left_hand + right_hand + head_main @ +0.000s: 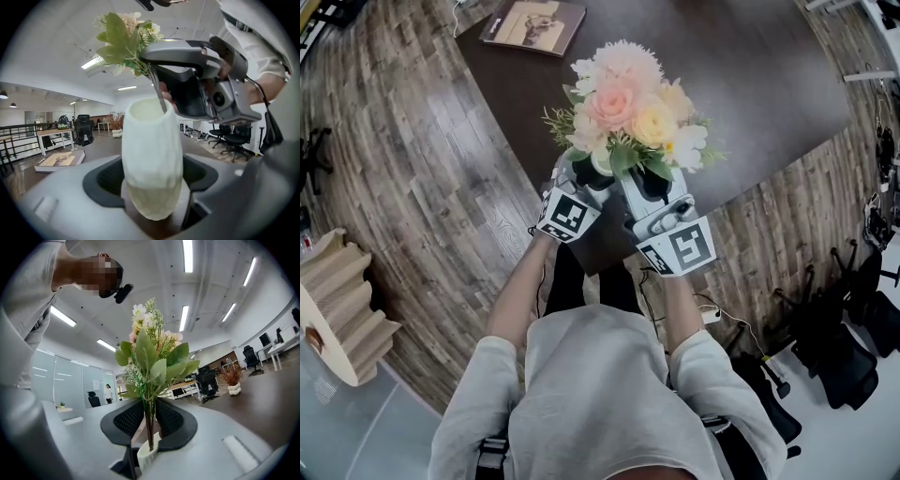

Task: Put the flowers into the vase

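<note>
White faceted vase [152, 154] stands on the dark wooden table [750, 84], not far from its near corner. Left gripper [152, 199] has its jaws spread wide with the pads against the vase's two sides, a steadying clamp. Bouquet [628, 108] (pink, cream and white heads, plenty of foliage) sits directly over the vase mouth. Right gripper [149, 427] has its jaws drawn narrow onto the stems [150, 411], low on the bundle. The stem ends already pass the rim into the vase. The hold looks light, with a sliver of gap on one side.

Risks, as judged:
- Stems seem only partly down. If they are let go at this height, the top-heavy heads could lean and drag the bundle over the rim.
- Right gripper's jaws lie just above the mouth. A careless withdrawal could knock the rim, or snag leaves and lift the bouquet back out.
- Vase narrows at the base. If the left clamp eases before the flowers settle, a sideways tug from the stems could tip it, possibly towards the table edge.
- Depth of the stems inside cannot be told, because the walls are opaque.
</note>
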A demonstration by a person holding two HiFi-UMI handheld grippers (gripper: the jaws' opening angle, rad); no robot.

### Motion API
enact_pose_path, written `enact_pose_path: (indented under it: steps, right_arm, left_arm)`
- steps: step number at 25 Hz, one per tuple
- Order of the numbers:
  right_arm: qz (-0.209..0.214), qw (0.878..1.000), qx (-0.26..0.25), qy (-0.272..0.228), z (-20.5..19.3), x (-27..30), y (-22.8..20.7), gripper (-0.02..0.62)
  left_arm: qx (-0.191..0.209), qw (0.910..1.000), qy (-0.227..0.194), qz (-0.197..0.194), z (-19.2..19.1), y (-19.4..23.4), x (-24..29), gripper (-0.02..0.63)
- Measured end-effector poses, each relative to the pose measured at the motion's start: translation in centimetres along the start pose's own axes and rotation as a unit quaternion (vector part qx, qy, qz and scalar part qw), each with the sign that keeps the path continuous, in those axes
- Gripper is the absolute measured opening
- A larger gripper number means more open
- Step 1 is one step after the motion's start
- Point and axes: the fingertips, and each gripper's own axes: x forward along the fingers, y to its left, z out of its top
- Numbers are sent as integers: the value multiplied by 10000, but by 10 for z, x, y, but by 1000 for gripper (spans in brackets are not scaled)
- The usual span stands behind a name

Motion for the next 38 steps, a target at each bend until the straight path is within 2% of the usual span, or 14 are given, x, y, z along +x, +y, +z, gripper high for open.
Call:
enact_pose_path:
  steps: [15, 17, 19, 23, 27, 32, 38]
  right_arm:
    - [-314, 9981, -254, 465, -42, -14, -4, 91]
    - [-264, 9977, -302, 546, -47, -17, -1, 120]
    - [-237, 9970, -368, 645, -52, -18, 2, 182]
    - [-480, 9947, -576, 707, -55, -22, 0, 252]
    - [-427, 9948, -459, 799, -62, -21, -4, 259]
    - [-302, 9931, -459, 1034, -76, -18, -8, 314]
    - [-172, 9909, -403, 1272, -91, -14, -9, 316]
  left_arm:
    - [-52, 9999, -52, 129, -3, 0, 1, 364]
    - [-43, 9999, -36, 123, -1, -3, -1, 364]
    - [-19, 9999, -29, 115, 0, -4, -1, 364]
    - [5, 9999, -84, 121, 1, -6, 0, 364]
    - [-10, 9998, -115, 152, 2, -5, -2, 364]
    - [-15, 9998, -96, 145, 0, -3, 0, 364]
    - [11, 9998, -138, 153, 2, -4, 0, 365]
